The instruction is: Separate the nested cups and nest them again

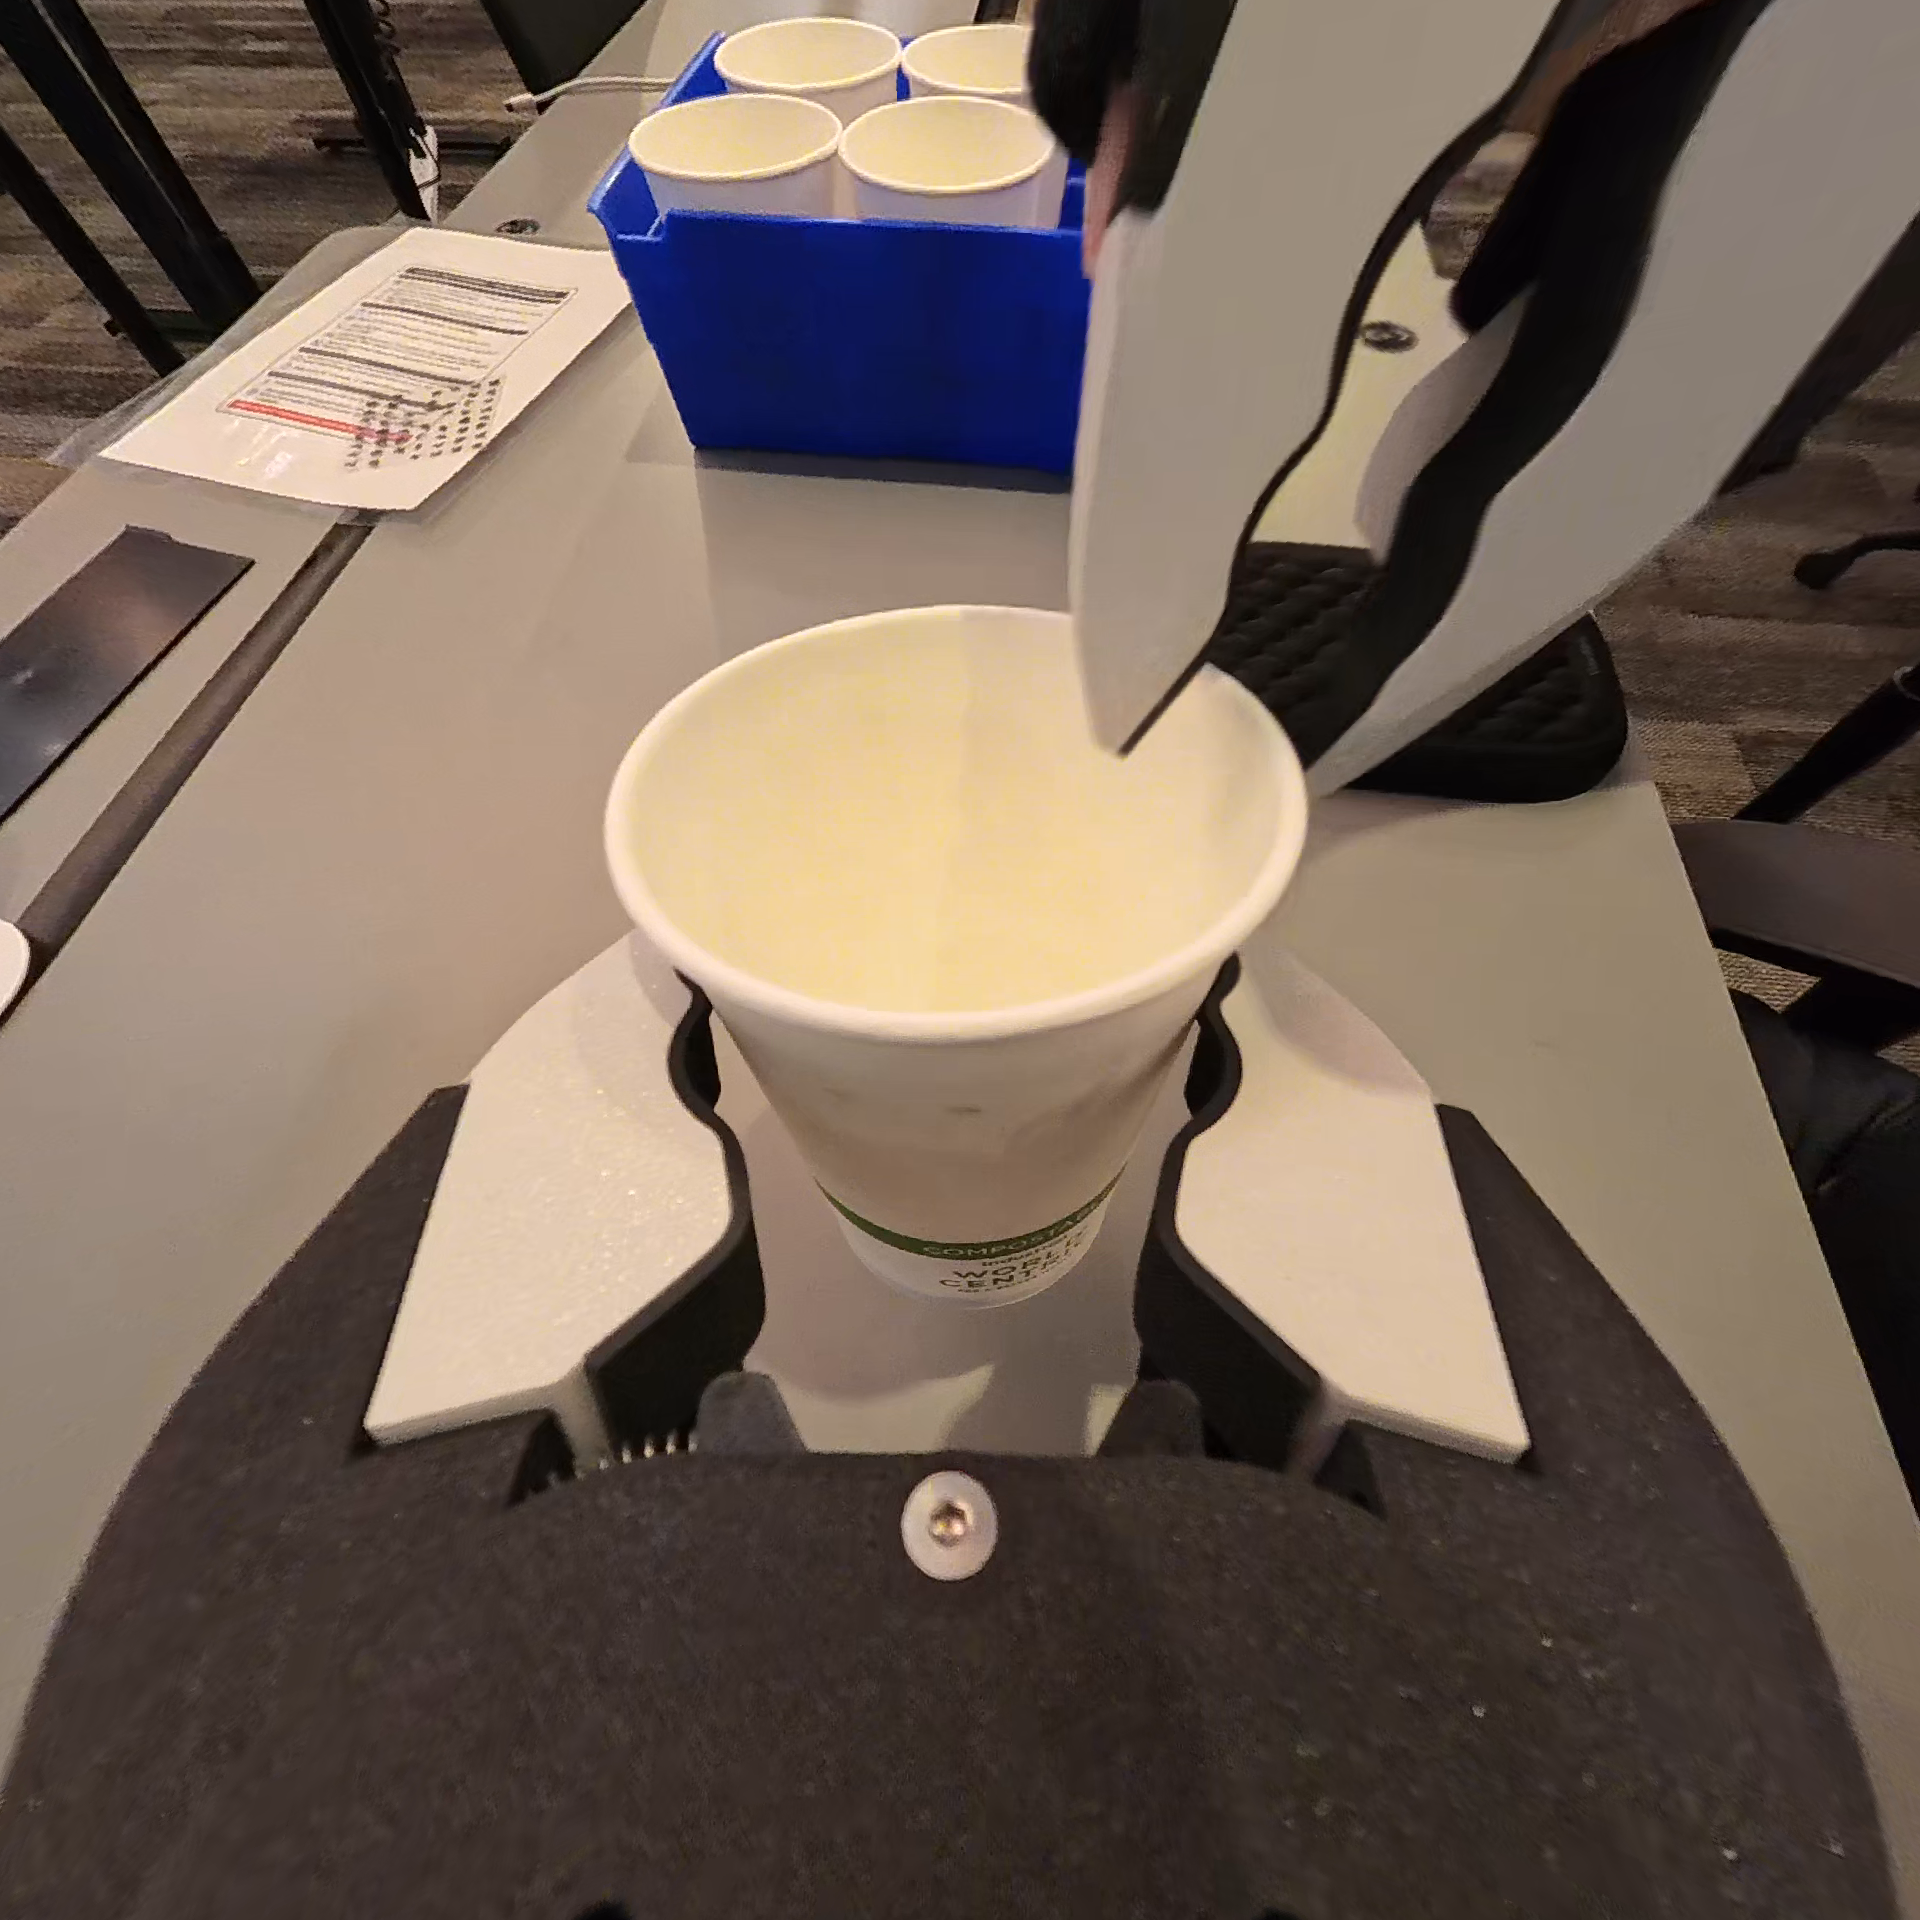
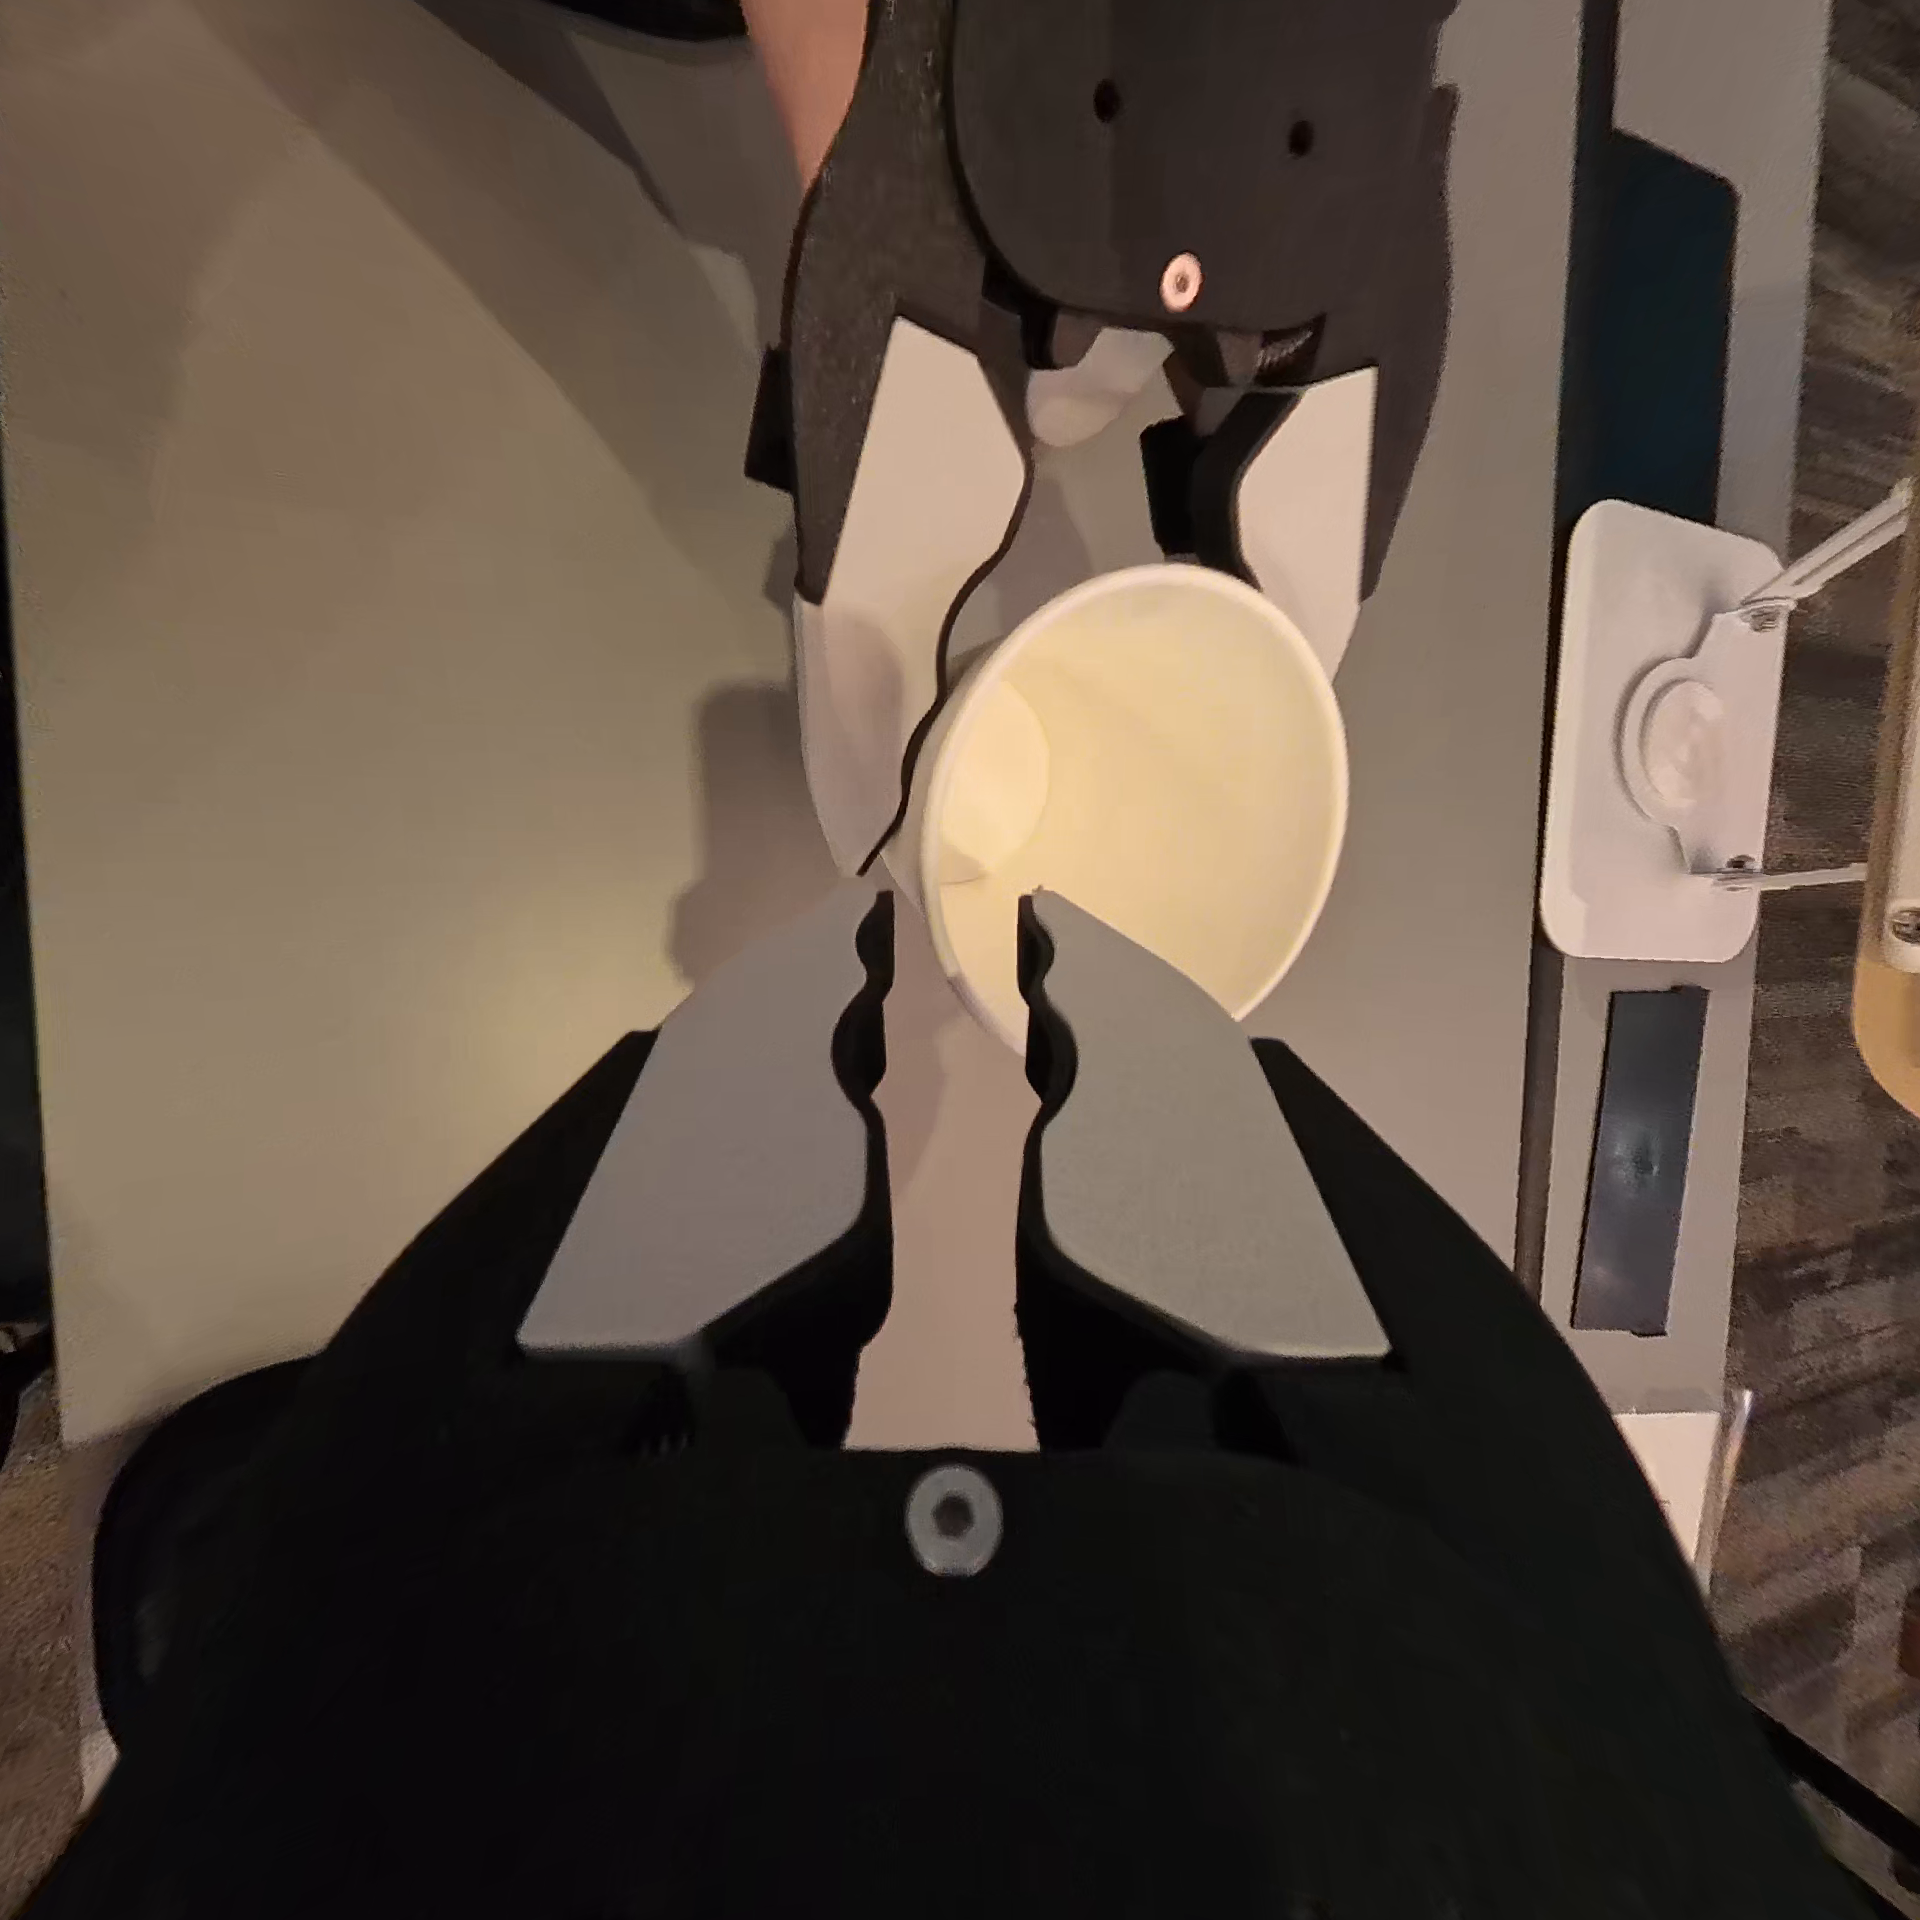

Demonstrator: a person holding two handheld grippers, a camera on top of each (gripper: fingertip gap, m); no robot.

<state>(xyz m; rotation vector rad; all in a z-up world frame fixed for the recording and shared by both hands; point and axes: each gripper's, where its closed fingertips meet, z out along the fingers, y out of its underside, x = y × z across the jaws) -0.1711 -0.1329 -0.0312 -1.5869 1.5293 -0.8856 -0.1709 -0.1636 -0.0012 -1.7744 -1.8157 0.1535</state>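
I'm looking at a printed sheet (image 1: 353, 364) lying by the bench's (image 1: 416, 831) left edge, then a blue bin (image 1: 873, 332) of white cups (image 1: 940, 156) sitting toward the far end. Mid-bench, my left gripper (image 1: 956, 997) is pinching the paper cup (image 1: 951, 935) around its wall, tilting it off the surface. My right gripper (image 2: 956, 899) is hanging over the cup's right rim, fingers slightly spread, one tip dipping inside the mouth, the other outside, not squeezing anything.
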